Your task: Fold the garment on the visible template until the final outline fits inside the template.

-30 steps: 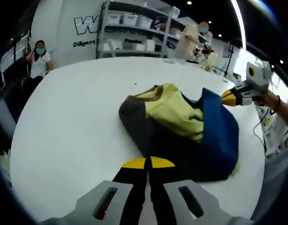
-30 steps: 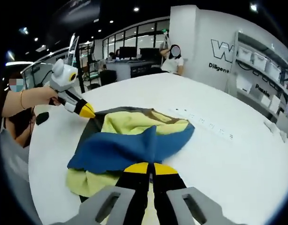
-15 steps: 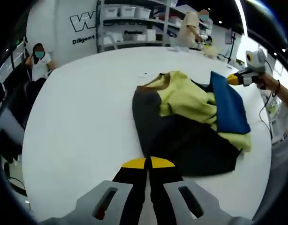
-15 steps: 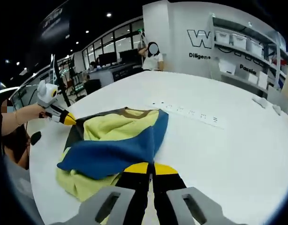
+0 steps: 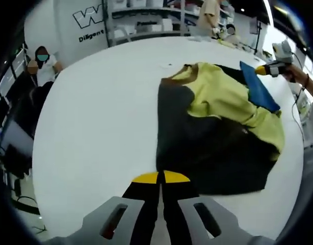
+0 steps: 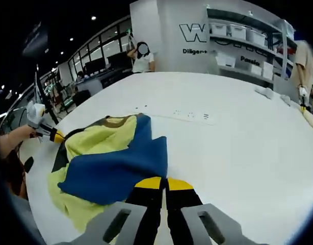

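A garment [image 5: 212, 132] in dark grey, yellow and blue lies spread on the white table [image 5: 95, 127]. My left gripper [image 5: 160, 177] is shut on its dark near edge. At the far right the right gripper [image 5: 259, 70], held by a hand, grips the blue part [image 5: 258, 92]. In the right gripper view, the blue panel [image 6: 115, 168] runs up to my right gripper [image 6: 160, 182], which is shut on it. The yellow part [image 6: 95, 140] lies beyond. The left gripper [image 6: 58, 137] holds the dark edge at the left.
A row of small marks [image 6: 189, 115] lies on the table [image 6: 238, 148] past the garment. Shelves with white boxes [image 6: 238, 46] stand behind. People sit or stand beyond the table's far edge [image 5: 42, 66], [image 6: 141, 58]. Bare tabletop lies to the right in the right gripper view.
The right gripper has drawn the blue part away from the left gripper, so the garment lies more spread, with more dark and yellow cloth uncovered. Both views have shifted with the hands.
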Tool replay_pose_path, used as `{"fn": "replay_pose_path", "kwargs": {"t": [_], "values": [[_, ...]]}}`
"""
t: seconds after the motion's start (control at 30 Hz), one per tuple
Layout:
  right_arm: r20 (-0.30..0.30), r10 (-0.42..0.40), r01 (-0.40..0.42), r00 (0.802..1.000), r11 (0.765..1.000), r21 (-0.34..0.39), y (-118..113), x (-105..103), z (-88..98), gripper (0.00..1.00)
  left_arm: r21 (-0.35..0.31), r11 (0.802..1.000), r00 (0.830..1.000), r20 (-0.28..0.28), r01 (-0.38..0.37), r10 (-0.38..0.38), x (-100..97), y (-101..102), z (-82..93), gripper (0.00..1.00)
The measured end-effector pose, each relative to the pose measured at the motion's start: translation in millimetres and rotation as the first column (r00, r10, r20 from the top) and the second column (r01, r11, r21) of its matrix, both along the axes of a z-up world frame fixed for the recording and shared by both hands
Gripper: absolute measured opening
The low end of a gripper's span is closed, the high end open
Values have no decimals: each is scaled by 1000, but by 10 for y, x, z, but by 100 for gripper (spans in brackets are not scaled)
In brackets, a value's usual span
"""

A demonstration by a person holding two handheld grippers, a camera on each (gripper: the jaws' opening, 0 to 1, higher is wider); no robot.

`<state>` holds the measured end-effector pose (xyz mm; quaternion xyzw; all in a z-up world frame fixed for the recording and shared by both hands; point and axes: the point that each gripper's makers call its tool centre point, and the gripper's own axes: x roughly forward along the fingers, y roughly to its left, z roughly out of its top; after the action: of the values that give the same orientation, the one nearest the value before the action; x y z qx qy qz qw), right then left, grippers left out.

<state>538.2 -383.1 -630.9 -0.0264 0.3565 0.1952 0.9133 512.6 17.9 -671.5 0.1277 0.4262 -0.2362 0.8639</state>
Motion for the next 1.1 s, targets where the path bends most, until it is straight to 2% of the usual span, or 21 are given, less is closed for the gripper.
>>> {"fn": "replay_pose_path", "kwargs": {"t": [0.1,0.2,0.3,0.4,0.57,0.67,1.03,1.1], "values": [[4,2,-2,1000,1000,-16,-67,11,-26,0,-3,1000,1000,8,-1,1,44,14,2,0],[0,18,-18,1000,997,-78,-161,13,-90,0,37,999,1000,15,8,-8,111,72,8,0],[-7,13,-13,1000,996,-92,-225,10,-134,0,71,997,1000,15,10,-11,175,136,9,0],[-23,2,-3,1000,997,-78,-261,-11,-169,0,101,995,1000,20,5,-7,229,192,11,0],[-50,-4,1,999,998,-64,-290,-42,-211,0,117,992,998,35,42,-47,294,224,16,0],[-54,-17,14,998,998,-58,-334,-27,-223,0,124,992,999,35,30,-35,349,288,17,0],[-87,-110,110,990,994,1,-445,0,-270,0,141,990,998,57,8,-16,487,391,24,0],[-90,-128,130,988,991,11,-459,3,-281,0,161,987,998,66,9,-19,524,411,25,0]]}}
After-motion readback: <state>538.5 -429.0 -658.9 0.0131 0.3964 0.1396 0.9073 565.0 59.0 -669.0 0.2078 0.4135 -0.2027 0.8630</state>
